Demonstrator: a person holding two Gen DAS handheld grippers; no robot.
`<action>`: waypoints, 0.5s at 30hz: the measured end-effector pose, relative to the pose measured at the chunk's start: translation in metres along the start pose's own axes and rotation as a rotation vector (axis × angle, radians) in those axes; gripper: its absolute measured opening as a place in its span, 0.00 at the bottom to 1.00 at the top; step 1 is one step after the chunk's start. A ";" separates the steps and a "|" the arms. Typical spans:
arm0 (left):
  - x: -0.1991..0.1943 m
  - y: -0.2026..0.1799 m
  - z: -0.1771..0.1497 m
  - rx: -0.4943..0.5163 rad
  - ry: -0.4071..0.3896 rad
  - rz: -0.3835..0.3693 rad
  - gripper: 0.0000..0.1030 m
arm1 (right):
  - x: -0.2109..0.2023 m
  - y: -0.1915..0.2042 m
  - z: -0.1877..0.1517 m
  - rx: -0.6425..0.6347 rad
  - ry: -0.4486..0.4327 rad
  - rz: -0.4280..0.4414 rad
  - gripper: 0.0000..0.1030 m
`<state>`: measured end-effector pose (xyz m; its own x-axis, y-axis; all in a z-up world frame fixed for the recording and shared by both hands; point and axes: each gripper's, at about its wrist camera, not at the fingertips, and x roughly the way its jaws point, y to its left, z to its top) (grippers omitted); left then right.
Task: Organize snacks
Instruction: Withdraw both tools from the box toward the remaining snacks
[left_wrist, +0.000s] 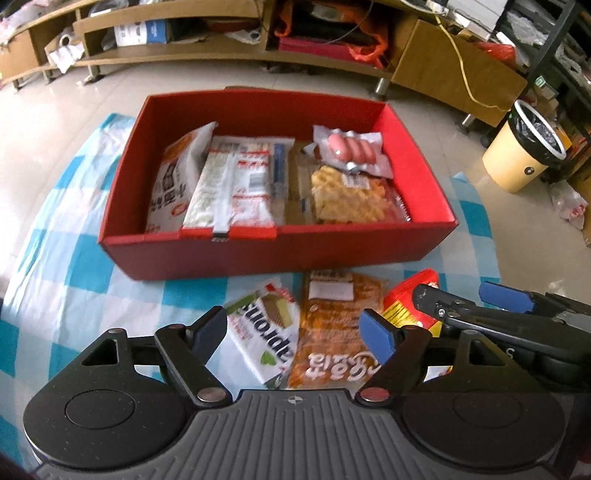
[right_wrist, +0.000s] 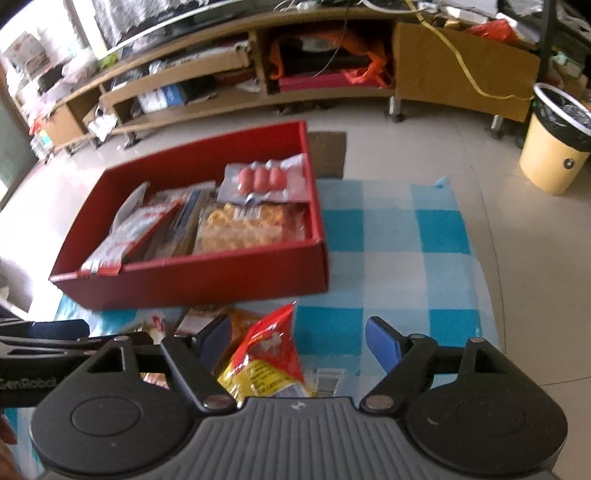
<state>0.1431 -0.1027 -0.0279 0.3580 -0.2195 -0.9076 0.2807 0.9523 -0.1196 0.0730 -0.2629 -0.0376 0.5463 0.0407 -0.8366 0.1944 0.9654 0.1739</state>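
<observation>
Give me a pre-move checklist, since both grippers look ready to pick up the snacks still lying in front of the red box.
1. Left gripper open, nothing held: ok.
2. Right gripper open, nothing held: ok.
3. Wafer pack and orange bread pack lie under the left gripper: ok.
4. Red-yellow snack bag lies between the right fingers, ungripped: ok.
5. Red box has free floor space: cannot tell.
6. The two grippers stand apart: not ok, crowded.

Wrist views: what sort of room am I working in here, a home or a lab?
Most likely a home living room, worked at floor level. A checked blue cloth is spread on pale floor tiles, a long low wooden media cabinet cluttered with household things runs along the back, and a lined yellow waste bin stands beside it.
</observation>
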 end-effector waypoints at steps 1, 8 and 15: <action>0.000 0.003 -0.001 -0.008 0.006 0.001 0.81 | 0.002 0.002 -0.001 -0.012 0.009 0.005 0.74; -0.009 0.022 0.000 -0.056 -0.003 -0.005 0.83 | 0.019 0.021 -0.009 -0.110 0.069 -0.006 0.74; -0.010 0.022 0.001 -0.051 -0.003 -0.031 0.83 | 0.005 0.028 -0.029 -0.199 0.073 0.002 0.61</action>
<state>0.1463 -0.0792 -0.0210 0.3522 -0.2495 -0.9021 0.2459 0.9546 -0.1680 0.0570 -0.2282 -0.0519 0.4848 0.0547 -0.8729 0.0247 0.9968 0.0762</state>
